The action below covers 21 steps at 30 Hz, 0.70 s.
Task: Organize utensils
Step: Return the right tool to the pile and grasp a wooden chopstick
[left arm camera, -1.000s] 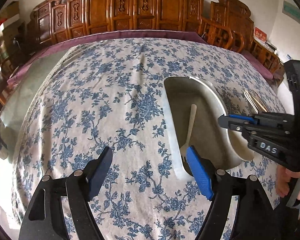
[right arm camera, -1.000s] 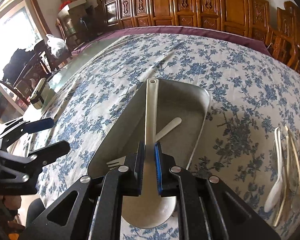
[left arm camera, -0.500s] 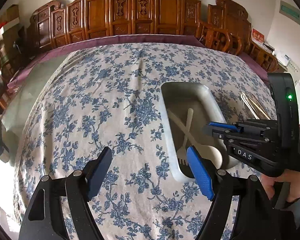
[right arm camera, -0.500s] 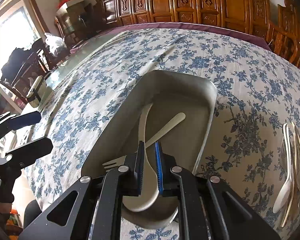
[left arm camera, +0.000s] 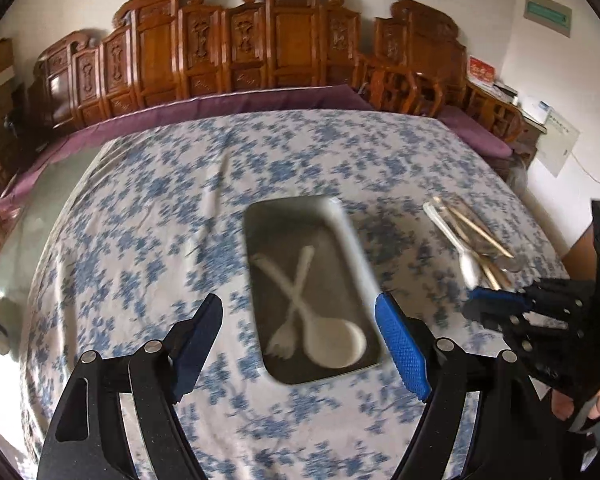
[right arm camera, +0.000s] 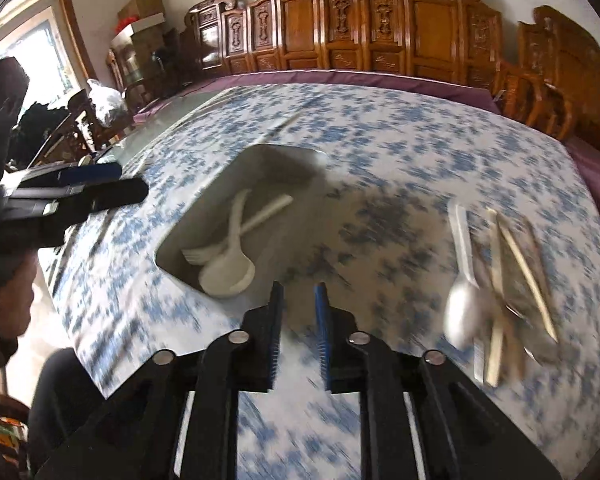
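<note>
A grey metal tray (left arm camera: 352,240) (right arm camera: 284,160) lies on the blue-flowered tablecloth. In it a white ladle-like spoon (left arm camera: 332,342) (right arm camera: 228,270) crosses a white fork (left arm camera: 284,340) (right arm camera: 198,256). A pile of loose utensils (left arm camera: 472,240) (right arm camera: 496,280), with a white spoon and chopsticks, lies right of the tray. My left gripper (left arm camera: 300,328) is open and empty over the tray's near end. My right gripper (right arm camera: 298,308) (left arm camera: 496,300) is slightly open and empty, between the tray and the pile.
Carved wooden chairs (left arm camera: 240,48) line the far side of the table. A purple cloth edge (left arm camera: 220,104) shows under the flowered one. A window and clutter (right arm camera: 60,80) stand at the left in the right wrist view.
My right gripper has let go of the white spoon, which now lies in the tray across the fork, and has pulled back to the right. Both views shifted and blurred.
</note>
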Available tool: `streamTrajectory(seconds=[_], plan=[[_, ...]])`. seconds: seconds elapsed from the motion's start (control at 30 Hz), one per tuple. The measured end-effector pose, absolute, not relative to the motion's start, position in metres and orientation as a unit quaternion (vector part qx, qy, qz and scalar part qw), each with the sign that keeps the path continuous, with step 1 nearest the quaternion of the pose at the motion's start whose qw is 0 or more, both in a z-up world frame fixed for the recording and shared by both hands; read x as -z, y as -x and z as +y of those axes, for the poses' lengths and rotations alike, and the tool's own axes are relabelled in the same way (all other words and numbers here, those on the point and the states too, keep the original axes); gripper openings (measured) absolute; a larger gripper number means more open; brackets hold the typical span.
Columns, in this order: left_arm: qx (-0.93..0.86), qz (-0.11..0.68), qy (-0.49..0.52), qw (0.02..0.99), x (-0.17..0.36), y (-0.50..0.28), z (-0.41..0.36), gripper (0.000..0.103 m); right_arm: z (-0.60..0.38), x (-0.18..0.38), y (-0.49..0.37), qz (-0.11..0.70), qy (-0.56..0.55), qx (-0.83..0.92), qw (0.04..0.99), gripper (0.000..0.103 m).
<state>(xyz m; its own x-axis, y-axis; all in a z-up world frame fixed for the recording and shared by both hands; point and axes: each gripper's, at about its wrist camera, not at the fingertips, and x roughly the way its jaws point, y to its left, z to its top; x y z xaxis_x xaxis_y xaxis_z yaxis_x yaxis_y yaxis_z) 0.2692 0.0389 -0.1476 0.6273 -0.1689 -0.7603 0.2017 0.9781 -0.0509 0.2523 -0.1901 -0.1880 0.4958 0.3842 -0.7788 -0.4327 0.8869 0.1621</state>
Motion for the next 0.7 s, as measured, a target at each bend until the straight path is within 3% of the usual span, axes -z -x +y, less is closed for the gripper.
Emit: streamTrajectory(seconds=[0.13,0.7], plan=[[0.119,0.420,-0.029,0.899,0.144,-0.268,0.009,0.075,-0.236,0.184,-0.233,0.442,0.022,-0.213,0.871,0.034],[0.148,0.443,-0.041,0.883,0.165,-0.272,-0.082,0.076,-0.348,0.218,-0.266,0.452,-0.019,-0.136,0.881,0.035]])
